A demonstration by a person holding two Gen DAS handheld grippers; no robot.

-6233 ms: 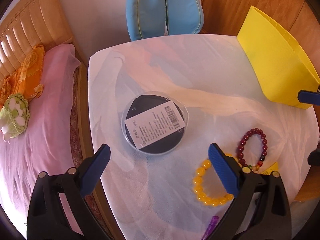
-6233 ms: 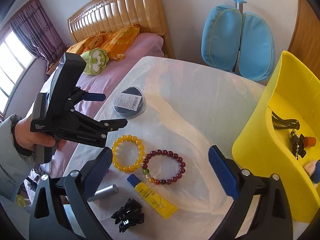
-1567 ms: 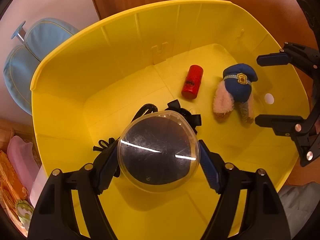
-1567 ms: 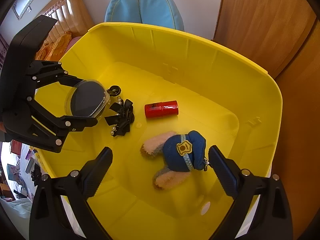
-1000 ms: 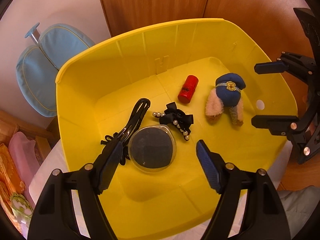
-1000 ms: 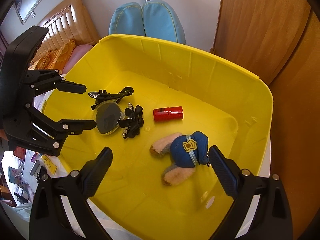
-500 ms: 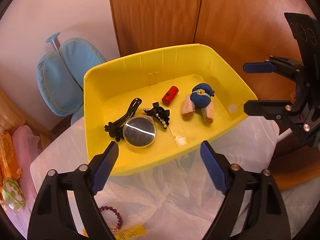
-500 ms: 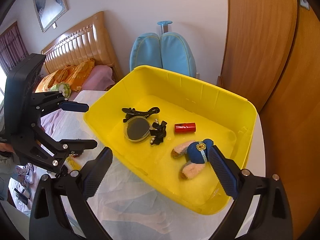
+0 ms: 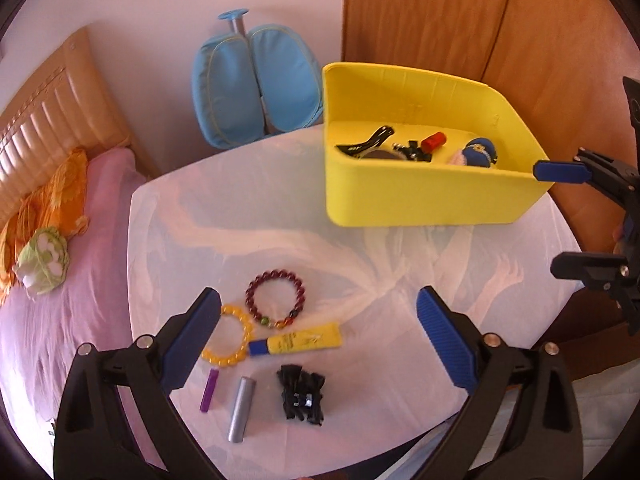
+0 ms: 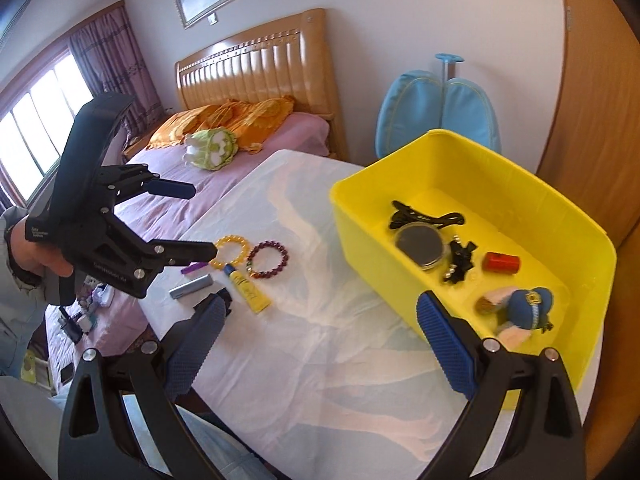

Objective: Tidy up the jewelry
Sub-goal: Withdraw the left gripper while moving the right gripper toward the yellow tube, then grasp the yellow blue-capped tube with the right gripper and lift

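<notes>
- My left gripper (image 9: 318, 332) has its jaws spread wide with nothing between them; they have just been opening further, and the round clear case (image 10: 419, 246) they carried a moment ago now lies in the yellow bin (image 10: 568, 208).
- My right gripper (image 10: 320, 344) also stands wide apart and empty over the tabletop (image 10: 320, 344).
- Since half a second ago both views have pulled back from the bin: it filled the frames before, and now it sits well beyond the left jaws, up and to the right.
- Inside the bin, next to the case, I see a black hair clip (image 10: 424, 216), a black bow with pearls (image 10: 460, 264), a red cylinder (image 10: 501, 262) and a small plush toy (image 10: 520, 308).
- The dark red bead bracelet (image 9: 275, 299) lies between the left jaws, nearer the left one.
- The yellow bead bracelet (image 9: 232, 340) lies just beside that left jaw, touching the red one as far as I can tell.
- A yellow tube (image 9: 296, 343) lies just below the bracelets, with a purple stick (image 9: 210, 390), a grey cylinder (image 9: 241, 409) and a black clip (image 9: 301, 396) closer to me.
</notes>
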